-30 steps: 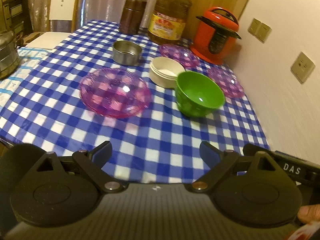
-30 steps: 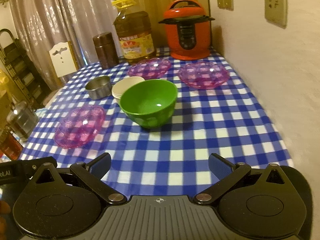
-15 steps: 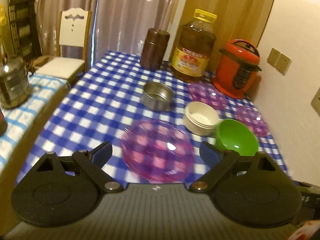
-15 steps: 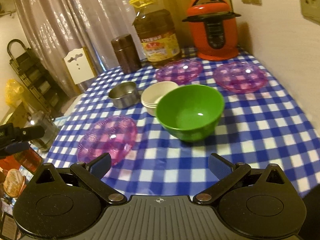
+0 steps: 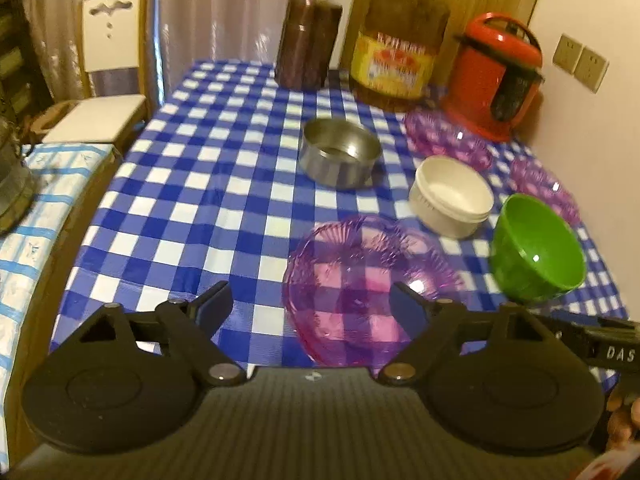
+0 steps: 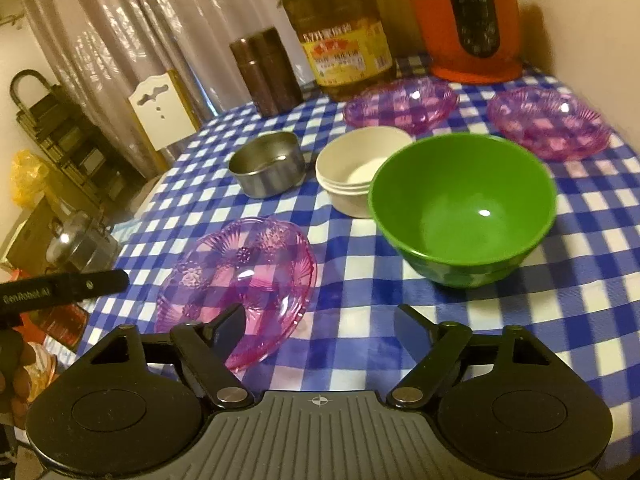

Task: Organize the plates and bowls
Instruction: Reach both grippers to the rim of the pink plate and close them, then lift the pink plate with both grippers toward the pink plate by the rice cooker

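Left wrist view. The left gripper [image 5: 310, 302] hangs above the near edge of a table [image 5: 208, 208] covered in blue-and-white check. Its jaws are closing but wide apart, holding nothing; the near pink plate [image 5: 360, 284] lies partly between them, and whether the right fingertip [image 5: 404, 304] touches its rim cannot be told. From this plate, a steel bowl [image 5: 340, 154] stands at 12 o'clock, a stack of white bowls [image 5: 452, 196] at 1 o'clock, and a green bowl [image 5: 536, 246] at 3 o'clock. The green bowl sits just beside the white stack. 2 further pink plates lie behind: 1 [image 5: 448, 142] at 12 o'clock of the white stack, 1 [image 5: 544, 188] at 12 o'clock of the green bowl. Along the far edge stand a brown canister [image 5: 308, 42], an oil bottle [image 5: 400, 36] and a red cooker [image 5: 496, 80]. A white chair [image 5: 108, 60] stands at 10 o'clock of the table.

Right wrist view. The right gripper [image 6: 318, 326] points at bare cloth, with the green bowl [image 6: 464, 204] at 1 o'clock ahead of it. Its jaws are closing, with nothing between them and nothing held. Its left fingertip [image 6: 228, 330] overlaps the near pink plate [image 6: 240, 276] in the picture; contact cannot be told. The white stack [image 6: 356, 168] sits just behind the green bowl at 10 o'clock. A hand [image 6: 14, 376] grips the other tool at 9 o'clock.
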`<state>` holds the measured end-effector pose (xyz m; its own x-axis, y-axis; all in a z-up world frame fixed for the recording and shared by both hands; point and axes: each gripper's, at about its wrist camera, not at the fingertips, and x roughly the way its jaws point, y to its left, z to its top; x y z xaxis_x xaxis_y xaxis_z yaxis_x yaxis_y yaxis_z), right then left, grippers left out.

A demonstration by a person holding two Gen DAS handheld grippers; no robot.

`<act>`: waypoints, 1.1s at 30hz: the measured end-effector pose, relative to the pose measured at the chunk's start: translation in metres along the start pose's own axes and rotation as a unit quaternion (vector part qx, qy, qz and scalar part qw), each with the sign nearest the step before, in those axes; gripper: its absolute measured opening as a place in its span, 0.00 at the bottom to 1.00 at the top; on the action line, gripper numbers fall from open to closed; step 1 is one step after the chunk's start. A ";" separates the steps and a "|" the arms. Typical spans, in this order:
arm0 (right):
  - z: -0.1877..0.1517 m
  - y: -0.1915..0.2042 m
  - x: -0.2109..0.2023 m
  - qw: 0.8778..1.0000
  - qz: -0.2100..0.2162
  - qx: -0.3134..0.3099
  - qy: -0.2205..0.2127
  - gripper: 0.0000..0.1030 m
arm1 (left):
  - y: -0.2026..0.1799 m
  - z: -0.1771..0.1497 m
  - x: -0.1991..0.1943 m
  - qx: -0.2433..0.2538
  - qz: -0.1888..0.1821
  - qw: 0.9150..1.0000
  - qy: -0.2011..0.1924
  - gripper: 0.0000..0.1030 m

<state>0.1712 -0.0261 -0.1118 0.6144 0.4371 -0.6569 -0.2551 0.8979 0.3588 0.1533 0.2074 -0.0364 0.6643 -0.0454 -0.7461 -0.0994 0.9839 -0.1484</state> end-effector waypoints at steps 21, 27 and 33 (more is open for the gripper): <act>0.002 0.000 0.072 0.998 -0.005 0.037 0.050 0.31 | 0.029 -0.002 0.065 0.005 -0.028 0.998 0.061 0.21; 0.002 0.002 0.073 0.998 -0.002 0.038 0.050 0.23 | 0.031 -0.003 0.069 -0.009 -0.038 0.997 0.066 0.11; 0.002 0.009 0.075 0.998 0.002 0.035 0.051 0.11 | 0.027 -0.003 0.067 -0.006 -0.036 0.997 0.065 0.09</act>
<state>0.2163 0.0148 -0.1559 0.5338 0.4474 -0.7176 -0.2025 0.8915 0.4053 0.1932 0.2304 -0.0925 0.5689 -0.1379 -0.8107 -0.0647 0.9753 -0.2113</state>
